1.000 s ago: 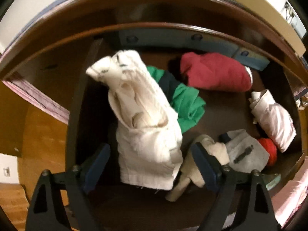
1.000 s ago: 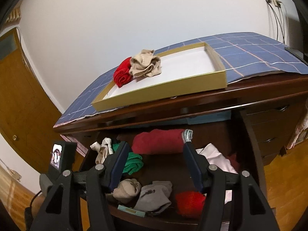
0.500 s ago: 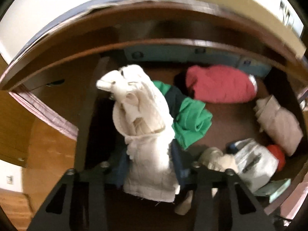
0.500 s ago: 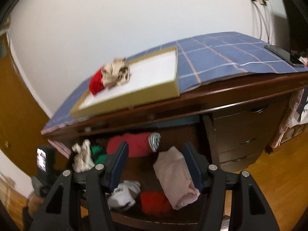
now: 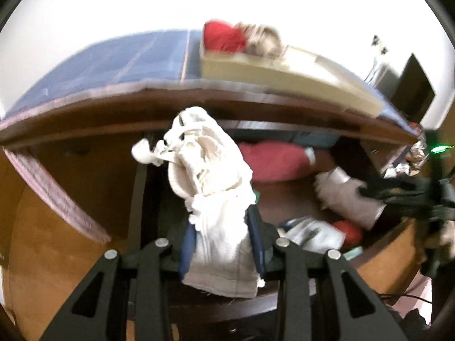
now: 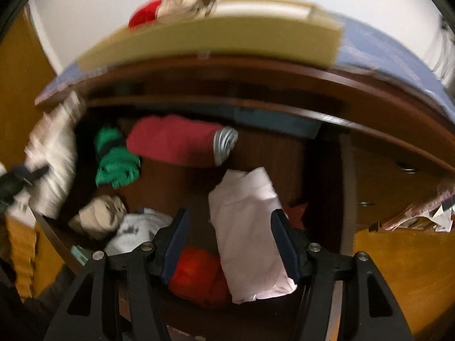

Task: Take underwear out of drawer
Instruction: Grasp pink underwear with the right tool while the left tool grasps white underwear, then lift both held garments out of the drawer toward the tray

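Since a second ago my left gripper has risen from the drawer with the white underwear it was straddling; its jaws have just been closing and now pinch the lower part of that garment between the blue pads, the crumpled upper part standing free above them in front of the drawer's upper edge. My right gripper has dropped toward the drawer in the same time and now hangs over its front right part with jaws spread, a pale pink folded garment lying between the pads; I cannot tell whether they touch it. Just left of that pink piece at the drawer's front lies an orange-red bundle, then a grey-white item and a beige rolled sock. Further back in the drawer sit a green garment on the left and a dark red roll along the back wall. Above the drawer, on the blue checked cloth covering the dresser top, stands a shallow yellowish tray holding a red item and a beige item.
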`<state>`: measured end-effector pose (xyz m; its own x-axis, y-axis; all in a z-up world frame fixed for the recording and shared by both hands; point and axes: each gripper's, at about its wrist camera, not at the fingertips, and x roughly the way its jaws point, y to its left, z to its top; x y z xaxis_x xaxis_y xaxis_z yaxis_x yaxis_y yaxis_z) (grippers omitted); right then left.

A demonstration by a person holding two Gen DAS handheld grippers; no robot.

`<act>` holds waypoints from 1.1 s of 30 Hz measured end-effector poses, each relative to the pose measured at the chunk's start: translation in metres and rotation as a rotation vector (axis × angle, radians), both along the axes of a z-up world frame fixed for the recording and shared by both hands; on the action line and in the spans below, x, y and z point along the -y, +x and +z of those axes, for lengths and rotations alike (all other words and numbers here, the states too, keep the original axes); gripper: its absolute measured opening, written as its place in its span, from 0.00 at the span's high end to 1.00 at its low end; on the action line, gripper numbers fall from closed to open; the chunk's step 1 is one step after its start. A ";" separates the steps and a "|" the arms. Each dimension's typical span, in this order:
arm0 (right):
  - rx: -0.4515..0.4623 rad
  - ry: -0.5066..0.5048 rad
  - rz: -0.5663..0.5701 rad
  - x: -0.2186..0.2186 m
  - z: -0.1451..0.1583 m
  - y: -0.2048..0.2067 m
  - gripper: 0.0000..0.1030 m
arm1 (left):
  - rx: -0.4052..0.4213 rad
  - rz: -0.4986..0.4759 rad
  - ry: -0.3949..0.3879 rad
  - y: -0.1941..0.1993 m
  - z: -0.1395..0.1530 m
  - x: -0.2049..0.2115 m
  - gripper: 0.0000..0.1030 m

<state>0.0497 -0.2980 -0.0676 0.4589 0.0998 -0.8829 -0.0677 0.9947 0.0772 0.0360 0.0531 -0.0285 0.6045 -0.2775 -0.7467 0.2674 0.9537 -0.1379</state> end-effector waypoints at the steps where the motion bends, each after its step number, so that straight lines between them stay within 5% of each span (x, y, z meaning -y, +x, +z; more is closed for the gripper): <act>1: -0.015 -0.017 0.010 -0.002 -0.004 0.004 0.40 | 0.026 -0.008 -0.009 -0.003 0.008 0.000 0.68; 9: -0.141 -0.168 0.071 -0.018 -0.030 0.025 0.41 | 0.137 -0.057 -0.018 -0.017 0.049 0.004 0.68; 22: -0.282 -0.359 0.137 -0.018 -0.057 0.017 0.49 | 0.136 -0.071 -0.023 -0.018 0.052 0.005 0.68; 27: -0.221 -0.320 0.109 -0.006 -0.051 0.006 0.61 | 0.127 -0.064 -0.034 -0.018 0.048 0.004 0.68; 30: -0.150 -0.175 0.029 0.012 -0.033 -0.005 0.76 | 0.123 -0.071 -0.033 -0.017 0.047 0.005 0.68; 33: -0.069 -0.003 -0.047 0.031 -0.008 -0.018 0.76 | 0.129 -0.075 -0.035 -0.018 0.049 0.006 0.68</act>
<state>0.0318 -0.3288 -0.0760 0.4010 0.0766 -0.9129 -0.0154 0.9969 0.0768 0.0184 0.0475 0.0202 0.6713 -0.3497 -0.6536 0.3554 0.9256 -0.1302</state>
